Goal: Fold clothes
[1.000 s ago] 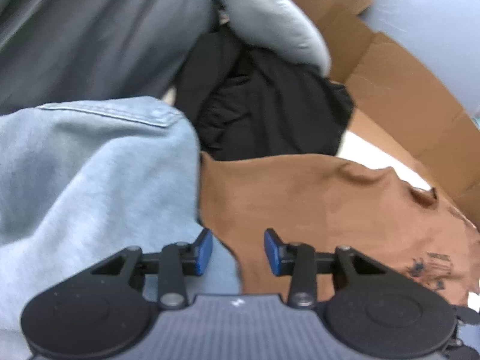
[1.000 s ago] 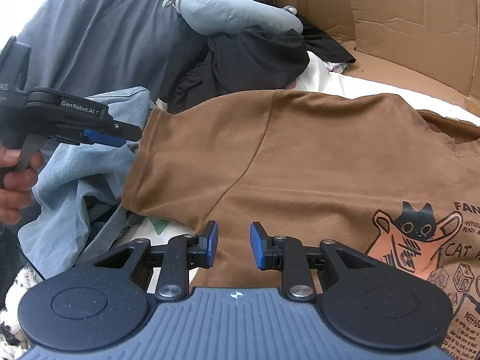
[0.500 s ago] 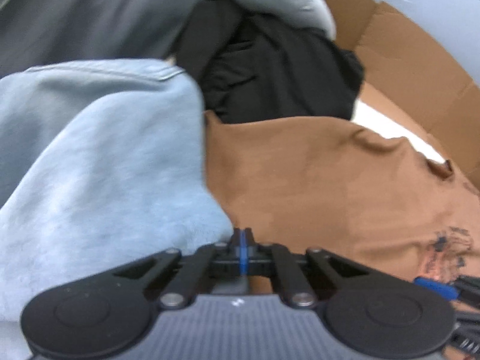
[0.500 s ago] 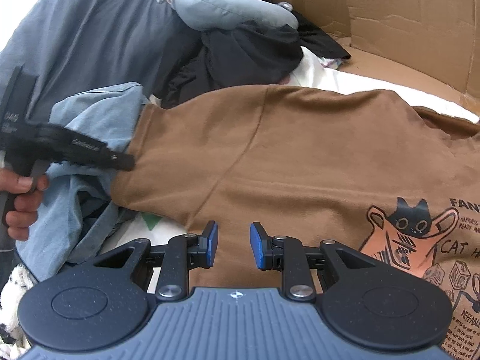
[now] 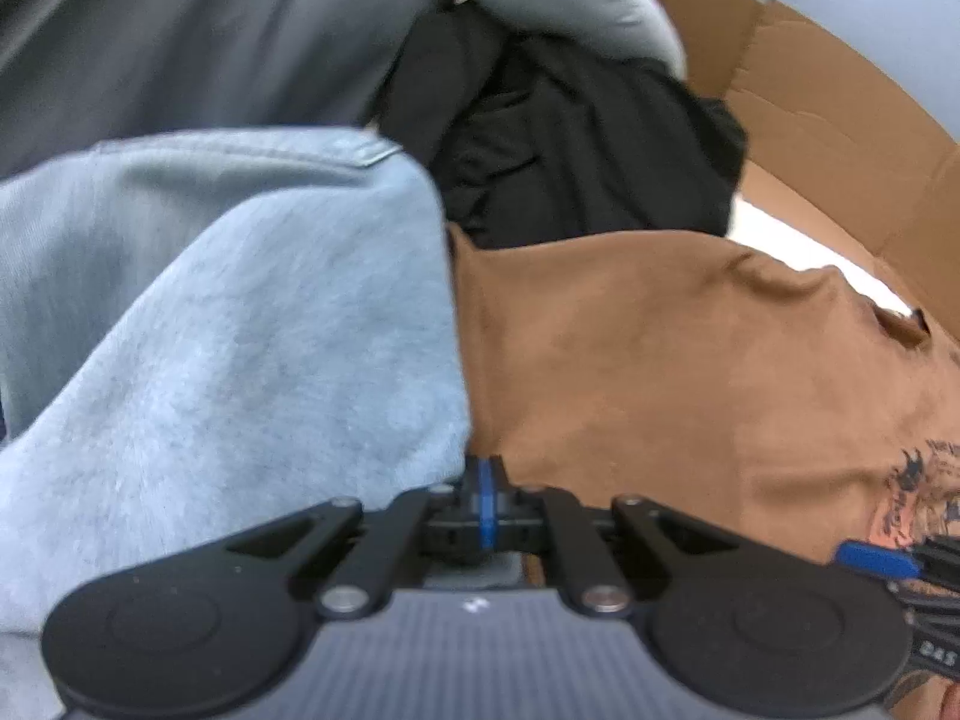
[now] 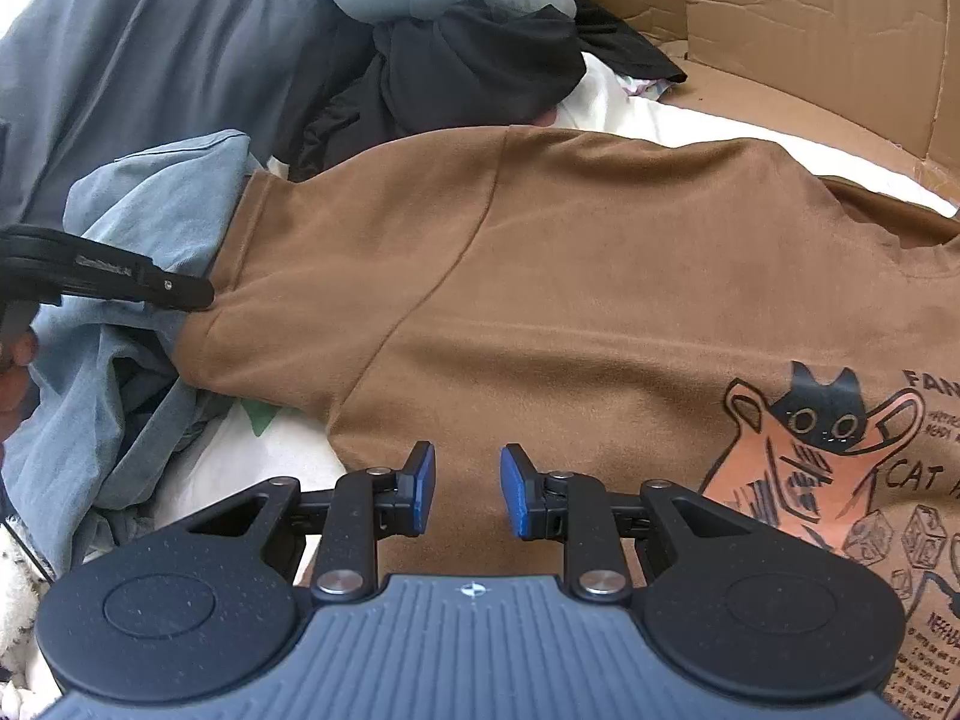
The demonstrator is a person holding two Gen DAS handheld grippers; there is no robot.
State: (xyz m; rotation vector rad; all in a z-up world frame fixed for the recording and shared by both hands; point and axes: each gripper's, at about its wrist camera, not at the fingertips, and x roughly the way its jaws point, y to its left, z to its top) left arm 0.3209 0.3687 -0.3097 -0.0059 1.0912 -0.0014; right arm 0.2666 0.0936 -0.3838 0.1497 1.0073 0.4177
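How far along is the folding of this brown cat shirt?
Barely begun. Done: the brown shirt lies spread flat, no fold made. In hand: the left gripper is shut on its sleeve edge; the right gripper hovers open over the hem. Left: every fold, plus the blue garment.

Brown shirt (image 6: 600,300) print cut off at right edge; left view motion-blurred; fabric between left gripper (image 5: 487,501) fingers indiscernible.

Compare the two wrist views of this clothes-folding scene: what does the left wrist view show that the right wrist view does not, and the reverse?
Only the left wrist view: the left gripper head-on, jaws together at the brown shirt sleeve edge.
Only the right wrist view: the open right gripper, the whole cat print, a person's hand.
Both: brown shirt, light blue garment, black garment, cardboard.
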